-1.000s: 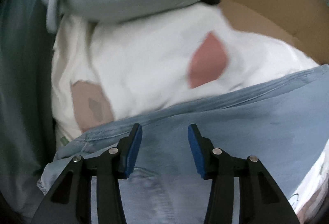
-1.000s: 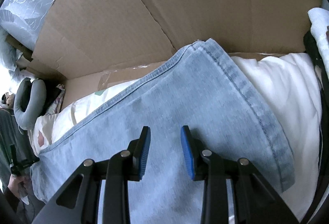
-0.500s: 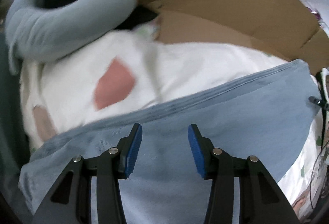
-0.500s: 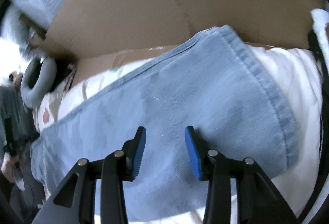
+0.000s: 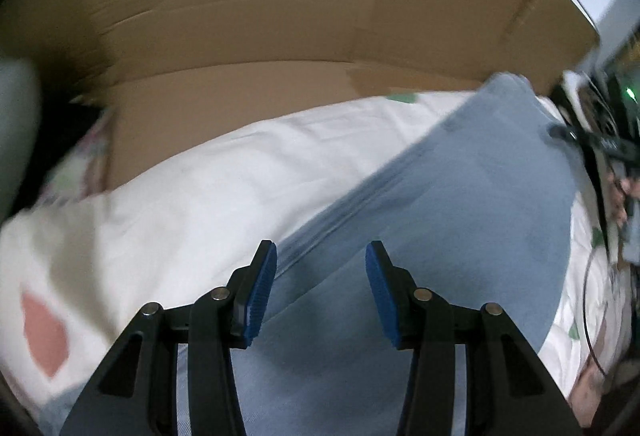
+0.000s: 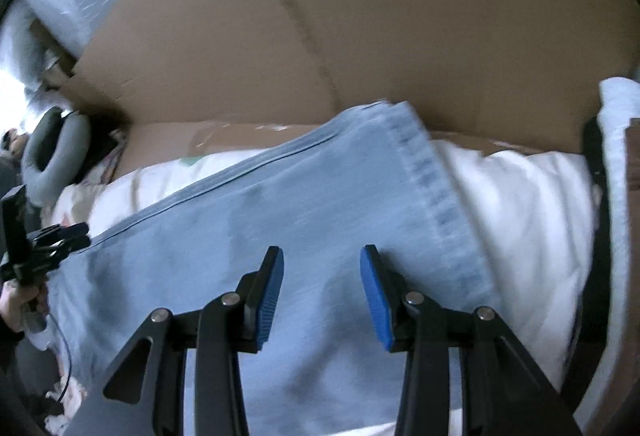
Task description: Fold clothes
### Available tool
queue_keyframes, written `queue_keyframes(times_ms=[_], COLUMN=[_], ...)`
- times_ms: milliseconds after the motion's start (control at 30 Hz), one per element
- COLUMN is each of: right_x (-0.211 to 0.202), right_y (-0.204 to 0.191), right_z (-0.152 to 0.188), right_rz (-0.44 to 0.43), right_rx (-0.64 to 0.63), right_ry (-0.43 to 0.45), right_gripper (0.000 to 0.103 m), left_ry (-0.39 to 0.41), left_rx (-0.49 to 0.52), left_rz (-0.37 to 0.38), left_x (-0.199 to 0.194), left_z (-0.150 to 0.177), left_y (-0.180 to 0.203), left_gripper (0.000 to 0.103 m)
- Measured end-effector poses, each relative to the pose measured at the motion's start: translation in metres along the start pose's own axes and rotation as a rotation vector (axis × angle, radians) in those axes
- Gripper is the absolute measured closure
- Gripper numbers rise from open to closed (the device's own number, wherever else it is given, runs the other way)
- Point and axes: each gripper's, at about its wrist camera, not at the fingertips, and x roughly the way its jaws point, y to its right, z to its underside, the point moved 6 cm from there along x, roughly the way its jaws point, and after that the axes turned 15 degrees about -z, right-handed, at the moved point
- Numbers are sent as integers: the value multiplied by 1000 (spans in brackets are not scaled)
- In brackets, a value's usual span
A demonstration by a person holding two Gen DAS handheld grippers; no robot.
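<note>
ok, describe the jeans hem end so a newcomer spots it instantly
Start at the big brown cardboard wall. Below it lies white bedding with light-blue jeans spread flat across it. The hem is the stitched, faded band along the leg's right end.

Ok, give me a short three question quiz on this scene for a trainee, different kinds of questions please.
1. True or false: the left gripper is clamped on the jeans.
2. Multiple choice: what do the jeans lie on? A) bare cardboard B) white bedding C) a wooden floor
3. Fill in: the brown wall behind the bedding is a ______ box.

Key:
1. False. Both grippers, the right gripper included, show open fingers with denim below them, not pinched.
2. B
3. cardboard
</note>
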Motion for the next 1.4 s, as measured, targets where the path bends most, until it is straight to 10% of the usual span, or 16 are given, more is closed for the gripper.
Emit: queue_keyframes(times_ms=[667,1400], right_x=[-18,-14], right_y=[9,-15], right_z=[-27,-34], right_rz=[-92,181], right_rx=[62,-207], right_ry=[48,-127], right_gripper=[65,65], left_ry=[-182,-61], left_rx=[180,289], left_rz=[31,232], left_x=[-22,26], left_z=[-47,-27], left_y=[49,71], left_gripper=[56,56])
